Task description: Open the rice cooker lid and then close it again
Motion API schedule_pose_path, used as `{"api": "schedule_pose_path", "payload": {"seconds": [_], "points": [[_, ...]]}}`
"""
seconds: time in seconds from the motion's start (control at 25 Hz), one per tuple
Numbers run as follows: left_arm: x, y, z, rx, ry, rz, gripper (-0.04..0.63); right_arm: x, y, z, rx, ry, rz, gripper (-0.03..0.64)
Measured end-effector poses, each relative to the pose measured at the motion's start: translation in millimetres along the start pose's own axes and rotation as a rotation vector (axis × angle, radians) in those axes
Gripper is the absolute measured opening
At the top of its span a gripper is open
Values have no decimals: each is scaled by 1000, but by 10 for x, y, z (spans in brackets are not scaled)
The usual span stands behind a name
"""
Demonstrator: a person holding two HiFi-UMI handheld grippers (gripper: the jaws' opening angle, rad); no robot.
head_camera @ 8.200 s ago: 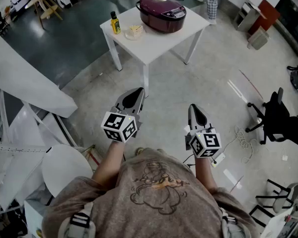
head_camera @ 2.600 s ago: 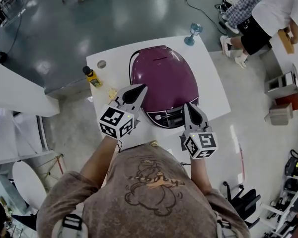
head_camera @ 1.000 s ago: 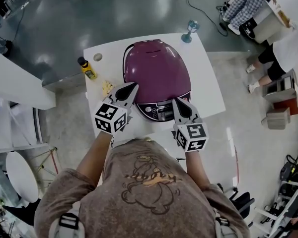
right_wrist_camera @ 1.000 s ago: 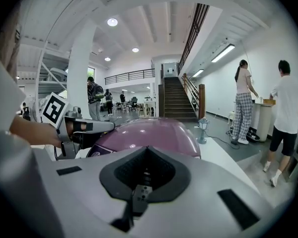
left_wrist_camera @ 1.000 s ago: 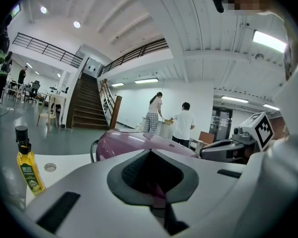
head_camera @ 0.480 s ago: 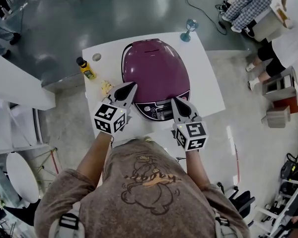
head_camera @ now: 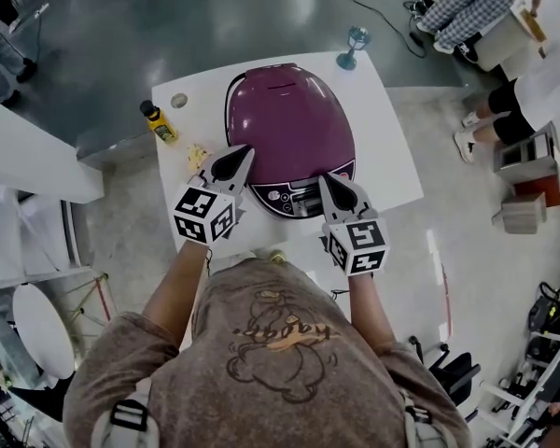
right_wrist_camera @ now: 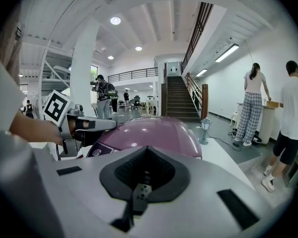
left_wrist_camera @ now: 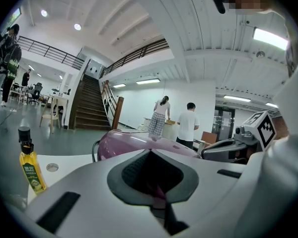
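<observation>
Centrally on smooth white square table [head_camera: 392, 161]: glossy domed purple rice cooker [head_camera: 289, 119], lid down. At seven and five o'clock, left gripper [head_camera: 242, 151] and right gripper [head_camera: 326, 178], both pinched together, empty. Yellow bottle [head_camera: 157, 122] at ten, glass goblet [head_camera: 353, 43] at one.

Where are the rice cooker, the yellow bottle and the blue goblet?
rice cooker [head_camera: 289, 119], head view, middle of its purple lid
yellow bottle [left_wrist_camera: 32, 170], left gripper view, on its yellow body
blue goblet [head_camera: 357, 35], head view, on its bowl
</observation>
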State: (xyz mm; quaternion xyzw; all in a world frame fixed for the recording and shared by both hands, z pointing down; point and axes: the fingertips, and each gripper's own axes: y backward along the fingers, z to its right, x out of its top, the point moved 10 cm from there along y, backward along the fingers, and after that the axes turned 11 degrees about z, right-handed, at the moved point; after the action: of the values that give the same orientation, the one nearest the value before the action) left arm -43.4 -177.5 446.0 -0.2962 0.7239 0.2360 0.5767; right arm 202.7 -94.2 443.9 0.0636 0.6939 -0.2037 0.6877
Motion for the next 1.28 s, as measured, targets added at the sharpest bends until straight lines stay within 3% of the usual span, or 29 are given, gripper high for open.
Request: {"api": "schedule_pose_path", "payload": {"seconds": [0.92, 1.12, 1.28], "points": [[47, -12, 34, 7, -22, -37, 20, -26, 33, -7, 12, 33, 40, 2], [71, -22, 22, -5, -28, -53, 20, -38, 42, -60, -18, 81, 72, 3], [96, -23, 24, -7, -20, -52, 20, -58, 86, -97, 8, 137, 111, 3]]}}
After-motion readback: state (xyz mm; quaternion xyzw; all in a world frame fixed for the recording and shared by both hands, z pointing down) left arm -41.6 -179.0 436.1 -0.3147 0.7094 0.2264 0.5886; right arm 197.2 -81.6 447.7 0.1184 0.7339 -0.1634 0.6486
